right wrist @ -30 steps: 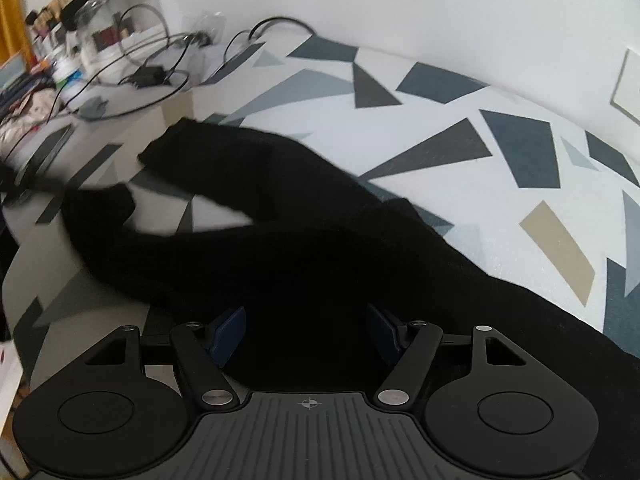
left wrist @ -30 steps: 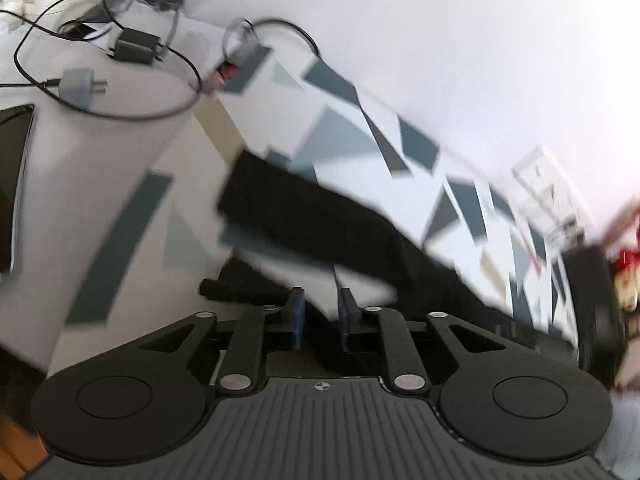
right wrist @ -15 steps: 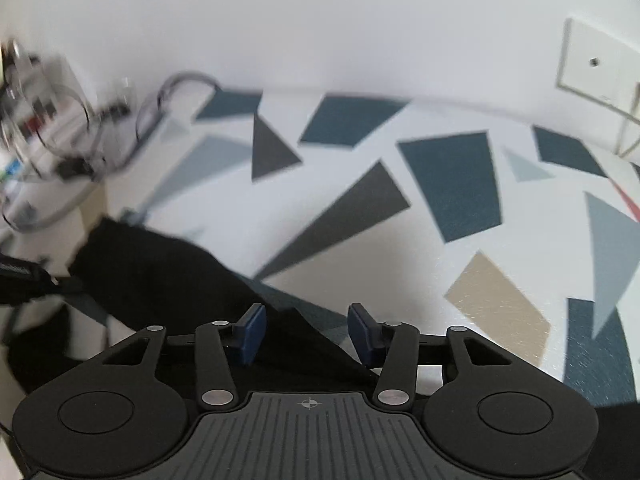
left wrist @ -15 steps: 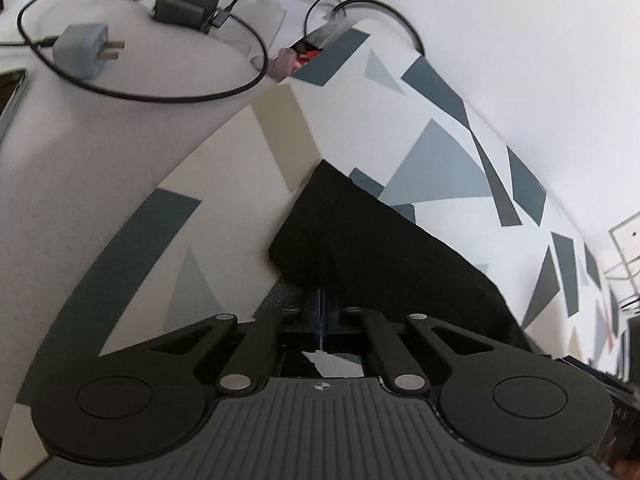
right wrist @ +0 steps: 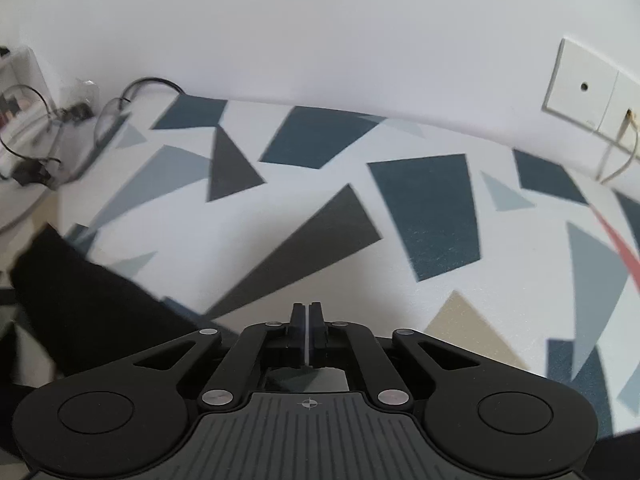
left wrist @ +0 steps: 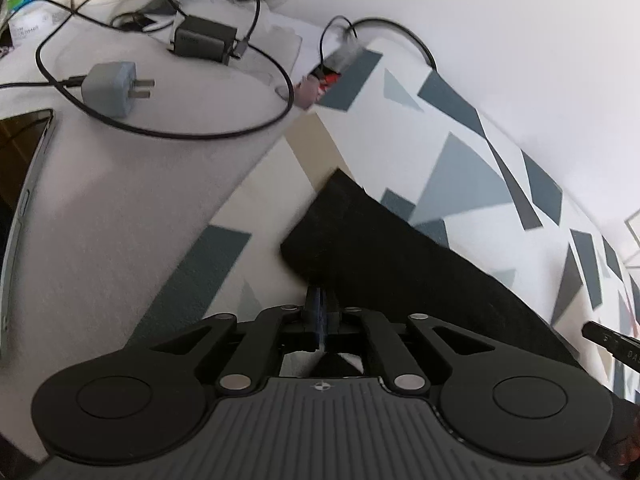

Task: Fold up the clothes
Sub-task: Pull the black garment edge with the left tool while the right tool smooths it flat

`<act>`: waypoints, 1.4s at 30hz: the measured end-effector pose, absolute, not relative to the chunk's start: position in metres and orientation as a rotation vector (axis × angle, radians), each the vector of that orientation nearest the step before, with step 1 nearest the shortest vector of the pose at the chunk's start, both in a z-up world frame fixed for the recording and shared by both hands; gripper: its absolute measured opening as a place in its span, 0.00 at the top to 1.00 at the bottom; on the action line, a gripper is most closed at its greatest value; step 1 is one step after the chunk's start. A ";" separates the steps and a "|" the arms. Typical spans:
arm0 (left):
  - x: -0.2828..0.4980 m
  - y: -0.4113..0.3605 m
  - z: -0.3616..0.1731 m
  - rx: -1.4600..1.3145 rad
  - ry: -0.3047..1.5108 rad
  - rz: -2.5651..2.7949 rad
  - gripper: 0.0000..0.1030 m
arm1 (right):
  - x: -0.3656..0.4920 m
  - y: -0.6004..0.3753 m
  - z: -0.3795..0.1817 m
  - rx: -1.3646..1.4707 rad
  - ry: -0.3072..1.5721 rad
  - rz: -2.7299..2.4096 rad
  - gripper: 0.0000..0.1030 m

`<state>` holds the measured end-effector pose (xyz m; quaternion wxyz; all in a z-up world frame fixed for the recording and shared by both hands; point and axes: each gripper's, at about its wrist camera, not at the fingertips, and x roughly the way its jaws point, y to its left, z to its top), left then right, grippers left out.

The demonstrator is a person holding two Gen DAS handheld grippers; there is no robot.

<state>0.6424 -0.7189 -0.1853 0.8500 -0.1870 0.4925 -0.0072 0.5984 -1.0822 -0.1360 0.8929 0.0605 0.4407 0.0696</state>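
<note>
A black garment [left wrist: 392, 256] lies across a white cloth with grey and blue triangles [left wrist: 460, 168]. My left gripper [left wrist: 320, 300] is shut on the garment's near edge, with the cloth spreading away to the right. In the right wrist view the garment [right wrist: 80, 304] shows at the lower left. My right gripper [right wrist: 306, 314] is shut, its fingers pressed together; whether cloth is pinched between them I cannot tell, as its tips sit over the patterned cloth [right wrist: 424, 208].
To the left a grey-white surface holds a grey plug adapter [left wrist: 110, 88], a black charger [left wrist: 204, 40], looping black cables [left wrist: 180, 132] and a dark tablet [left wrist: 20, 168]. A white wall with a socket plate [right wrist: 588, 88] stands behind.
My left gripper shut on the garment's edge and lifted it toward the cluttered side. My right gripper closed fully and swung right, off the bulk of the garment.
</note>
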 end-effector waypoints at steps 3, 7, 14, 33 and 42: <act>0.626 -0.712 -0.170 -0.385 1.021 -0.046 0.88 | 0.596 -1.086 -0.132 0.161 0.889 0.128 0.82; 0.594 -0.702 -0.161 -0.465 1.085 -0.035 0.52 | 0.559 -1.090 -0.126 0.180 0.870 0.126 0.76; 0.555 -0.696 -0.175 -0.795 1.129 -0.013 0.51 | 0.503 -1.099 -0.129 0.190 0.912 0.135 0.74; 0.561 -0.723 -0.141 -0.565 0.850 -0.012 0.93 | 0.458 -1.093 -0.147 0.135 0.971 0.147 0.43; 0.561 -0.726 -0.141 -0.551 0.831 -0.051 0.94 | 0.455 -1.078 -0.145 0.031 0.988 0.171 0.32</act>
